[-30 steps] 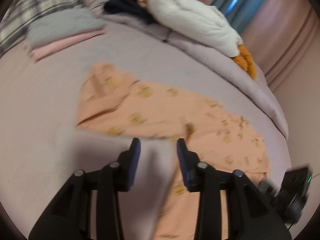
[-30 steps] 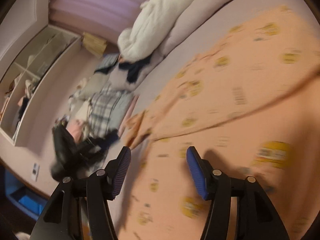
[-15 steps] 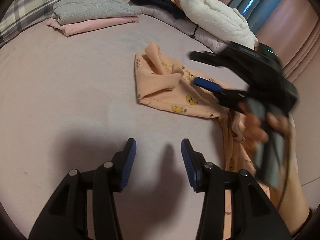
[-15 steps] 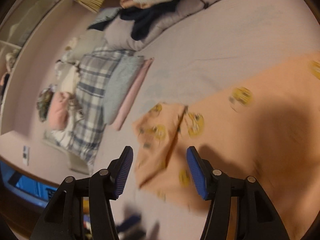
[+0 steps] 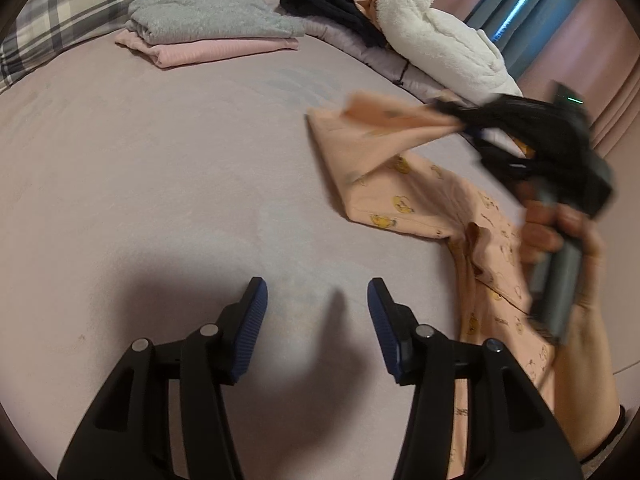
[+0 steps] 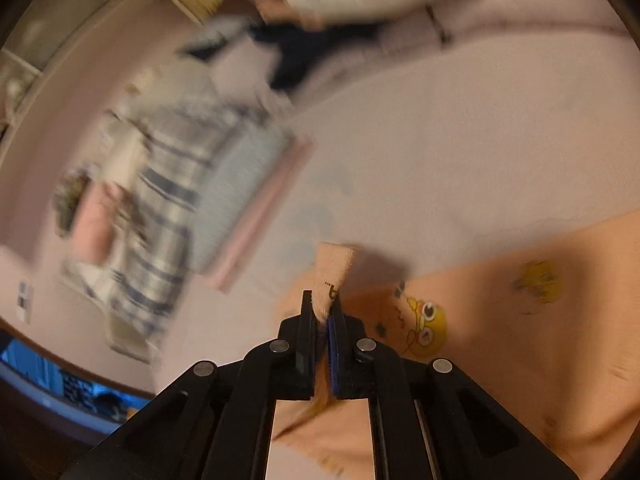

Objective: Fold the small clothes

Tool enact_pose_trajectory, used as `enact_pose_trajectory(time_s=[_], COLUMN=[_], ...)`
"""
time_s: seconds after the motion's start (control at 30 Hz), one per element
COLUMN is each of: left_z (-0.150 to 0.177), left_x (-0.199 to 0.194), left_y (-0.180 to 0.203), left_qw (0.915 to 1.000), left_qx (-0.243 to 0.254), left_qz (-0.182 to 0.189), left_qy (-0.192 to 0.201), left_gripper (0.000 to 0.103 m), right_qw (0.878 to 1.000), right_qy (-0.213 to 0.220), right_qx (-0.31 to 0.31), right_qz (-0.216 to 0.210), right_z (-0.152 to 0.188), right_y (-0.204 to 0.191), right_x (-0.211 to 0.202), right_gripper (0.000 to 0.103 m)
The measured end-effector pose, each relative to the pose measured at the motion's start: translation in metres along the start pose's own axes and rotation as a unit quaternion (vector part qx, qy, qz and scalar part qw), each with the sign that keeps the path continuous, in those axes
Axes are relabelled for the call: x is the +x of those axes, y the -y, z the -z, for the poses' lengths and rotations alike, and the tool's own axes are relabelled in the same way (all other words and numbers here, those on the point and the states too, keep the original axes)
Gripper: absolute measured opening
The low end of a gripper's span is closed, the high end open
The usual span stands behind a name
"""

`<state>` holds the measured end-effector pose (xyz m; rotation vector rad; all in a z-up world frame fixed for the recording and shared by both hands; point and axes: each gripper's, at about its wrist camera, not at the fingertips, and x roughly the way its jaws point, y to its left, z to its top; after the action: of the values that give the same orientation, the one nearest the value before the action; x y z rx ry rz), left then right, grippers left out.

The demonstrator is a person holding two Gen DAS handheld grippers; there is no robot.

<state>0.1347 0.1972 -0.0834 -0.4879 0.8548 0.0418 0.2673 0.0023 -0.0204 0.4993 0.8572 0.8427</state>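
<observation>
A: What do the tongs hold?
B: The right gripper [image 6: 322,312] is clamped on a corner of the peach garment [image 5: 404,184] and lifts it. The left gripper [image 5: 317,300] has been opening its jaws; nothing is between them, only the bed sheet [image 5: 160,168] below.
A: Where is the garment?
B: On the right of the bed, well apart from the folded stack [image 5: 208,34] far left.
A: How to fold well?
B: I think carry the corner across low, and let the left gripper pin the near edge.

Folded stack [image 5: 208,36] behind garment [image 5: 400,184] on bed [image 5: 160,160]
</observation>
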Motion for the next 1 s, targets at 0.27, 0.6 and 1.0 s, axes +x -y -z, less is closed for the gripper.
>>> enact_pose_trajectory(time_s=[0.27,0.6,1.0], left_z=[0.011,0.031,0.04], left_x=[-0.005,-0.001,0.007], left_y=[0.034,0.072,0.086], left_qw=[0.9995,0.9968,0.9949], left_qx=[0.026,0.07,0.084], left_qz=[0.016,0.014,0.012], left_qy=[-0.006,-0.036,-0.056], left_gripper=[0.053,0.054,0.055], right_qw=[0.984,0.972,0.974], right_qy=[0.149,0.115,0.114], right_qx=[-0.048,0.056,0.186], right_qz=[0.09,0.198,0.063], right_z=[0.026,0.099,0.08], right_y=[0.014,0.129,0.182], right_x=[-0.175,-0.219,-0.21], right_gripper=[0.007,0.007,0.038])
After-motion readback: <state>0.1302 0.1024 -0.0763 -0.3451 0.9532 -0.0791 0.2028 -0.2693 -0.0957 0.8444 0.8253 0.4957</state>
